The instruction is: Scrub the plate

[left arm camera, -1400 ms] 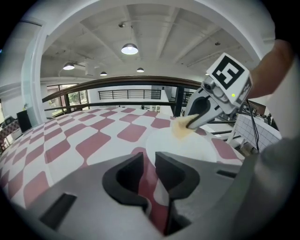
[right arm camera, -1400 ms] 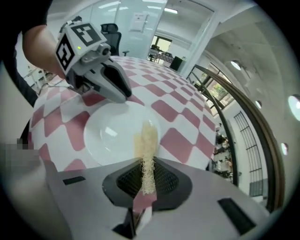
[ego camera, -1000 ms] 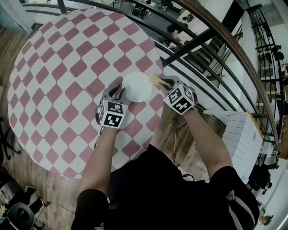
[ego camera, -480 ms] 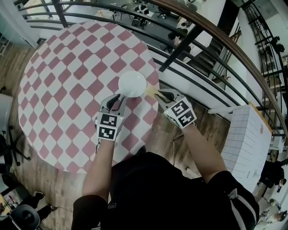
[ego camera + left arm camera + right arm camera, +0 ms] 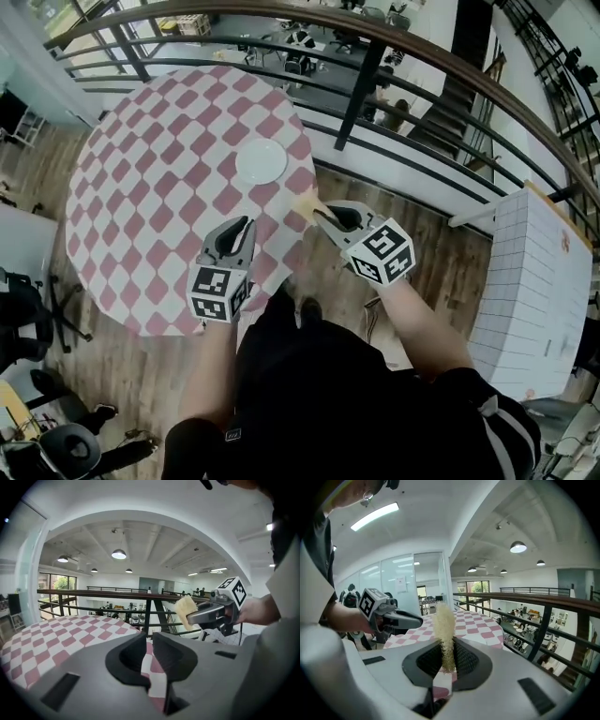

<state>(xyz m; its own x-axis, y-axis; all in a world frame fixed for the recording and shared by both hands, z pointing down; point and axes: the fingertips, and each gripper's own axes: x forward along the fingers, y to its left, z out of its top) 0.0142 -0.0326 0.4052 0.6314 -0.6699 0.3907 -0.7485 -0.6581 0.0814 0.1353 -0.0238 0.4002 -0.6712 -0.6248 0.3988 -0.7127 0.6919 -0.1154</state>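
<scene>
The plate (image 5: 261, 161) lies flat on the checked tabletop (image 5: 141, 197), near the edge by the railing (image 5: 375, 66), and is touched by neither claw. It is judged stiff, smooth, light and breakable, and likely to slide when rubbed, so its rim is best pinned down while the face is scrubbed. The right claw (image 5: 448, 644), held well short of the plate, is closed on a soft, fibrous yellow pad (image 5: 444, 618), which is expected to bend under pressure. The left claw (image 5: 147, 639), also short of the plate, is drawn in to a narrow slit with nothing in it. Beyond the plate and railing a lower storey is seen, and a wooden floor (image 5: 441, 253) surrounds the tabletop.
</scene>
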